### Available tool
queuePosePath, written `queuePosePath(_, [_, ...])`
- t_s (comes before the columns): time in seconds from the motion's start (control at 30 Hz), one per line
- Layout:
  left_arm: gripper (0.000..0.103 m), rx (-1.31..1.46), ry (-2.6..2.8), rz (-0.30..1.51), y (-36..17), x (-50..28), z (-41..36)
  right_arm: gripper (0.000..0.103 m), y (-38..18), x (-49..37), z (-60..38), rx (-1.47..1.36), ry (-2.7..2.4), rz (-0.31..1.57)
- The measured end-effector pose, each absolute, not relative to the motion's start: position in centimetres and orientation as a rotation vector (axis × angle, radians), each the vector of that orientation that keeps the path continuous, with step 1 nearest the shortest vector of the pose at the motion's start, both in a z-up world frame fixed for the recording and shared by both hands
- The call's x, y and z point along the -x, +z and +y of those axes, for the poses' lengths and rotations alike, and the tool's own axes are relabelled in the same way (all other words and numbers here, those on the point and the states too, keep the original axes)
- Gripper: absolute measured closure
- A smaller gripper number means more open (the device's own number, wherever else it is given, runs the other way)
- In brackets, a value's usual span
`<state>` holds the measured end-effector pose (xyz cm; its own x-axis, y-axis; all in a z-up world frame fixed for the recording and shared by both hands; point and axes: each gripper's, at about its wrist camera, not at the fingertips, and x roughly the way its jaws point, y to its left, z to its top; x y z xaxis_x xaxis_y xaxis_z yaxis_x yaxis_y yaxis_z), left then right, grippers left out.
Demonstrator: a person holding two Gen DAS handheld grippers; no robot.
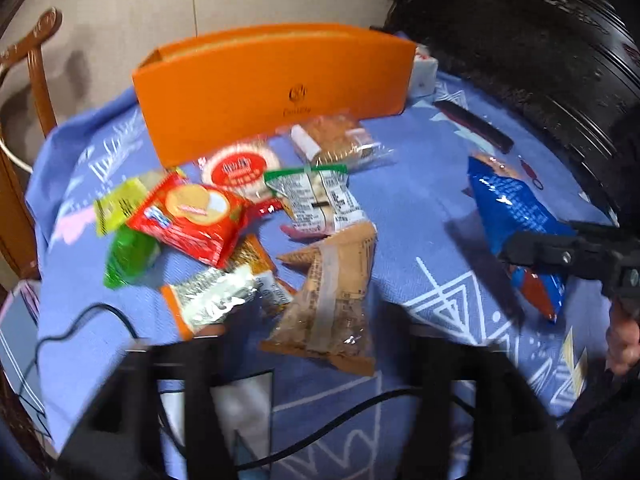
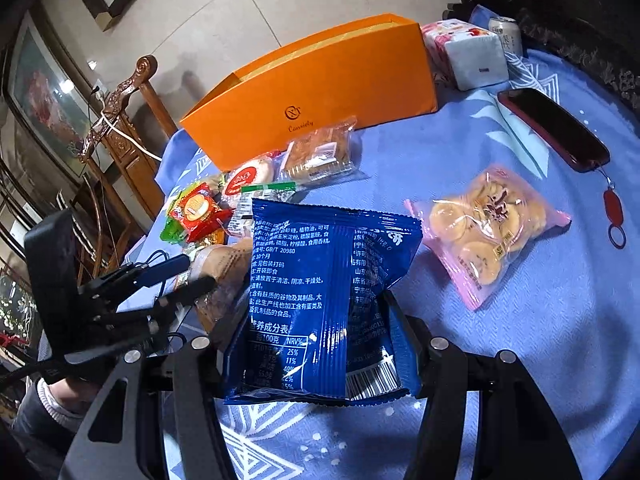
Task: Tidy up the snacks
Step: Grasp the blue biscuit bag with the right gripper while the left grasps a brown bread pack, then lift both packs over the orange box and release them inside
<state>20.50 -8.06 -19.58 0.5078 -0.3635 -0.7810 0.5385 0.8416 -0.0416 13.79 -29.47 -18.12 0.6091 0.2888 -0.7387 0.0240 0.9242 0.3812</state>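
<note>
1. The left gripper (image 1: 316, 392) stands open low in the frame, its 2 dark fingers (image 1: 192, 408) apart, nothing pressed between the pads.
2. Between the fingertips lies a brown snack packet (image 1: 332, 292) on the blue patterned cloth (image 1: 420, 168).
3. A red biscuit packet (image 1: 192, 216) rests on a green packet (image 1: 128, 256), beside an orange-and-silver packet (image 1: 216, 300).
4. An orange box (image 1: 272, 88) stands upright behind the pile.
5. At the right, the right gripper (image 1: 520, 252) grips a blue packet (image 1: 512, 216).
</note>
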Motion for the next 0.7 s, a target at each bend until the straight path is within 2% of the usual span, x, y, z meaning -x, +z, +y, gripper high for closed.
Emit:
queuePosePath(0.03, [0.022,-0.198,-0.554,0.88,-19.6,-20.6,-8.4,0.042,-18.2,-13.9,-29.5,-0.375,0.155,0.911])
queuePosePath(0.1, [0.022,-0.201,-0.57,0.881,-20.0,-20.8,-9.1,0.042,-18.2,-14.0,-29.5,-0.373,0.153,0.916])
queuePosePath(0.17, [0.041,-0.248,-0.576,0.881,-20.9,-20.7,-9.9,0.042,-18.3,-14.0,-29.4,-0.369,0.154,0.917])
queuePosePath(0.2, [0.058,-0.29,-0.563,0.896,-21.7,-20.8,-10.4,0.042,-18.3,-14.0,-29.4,-0.368,0.155,0.917])
queuePosePath(0.23, [0.063,-0.312,-0.553,0.893,-22.1,-20.7,-10.5,0.042,-18.3,-14.0,-29.4,-0.367,0.154,0.916])
queuePosePath(0.4, [0.072,-0.284,-0.548,0.857,-21.3,-19.6,-9.6,0.042,-18.2,-13.8,-29.6,-0.368,0.144,0.912])
queuePosePath(0.7, [0.073,-0.184,-0.507,0.763,-16.6,-18.4,-5.5,0.042,-17.2,-13.7,-29.2,-0.358,0.161,0.879])
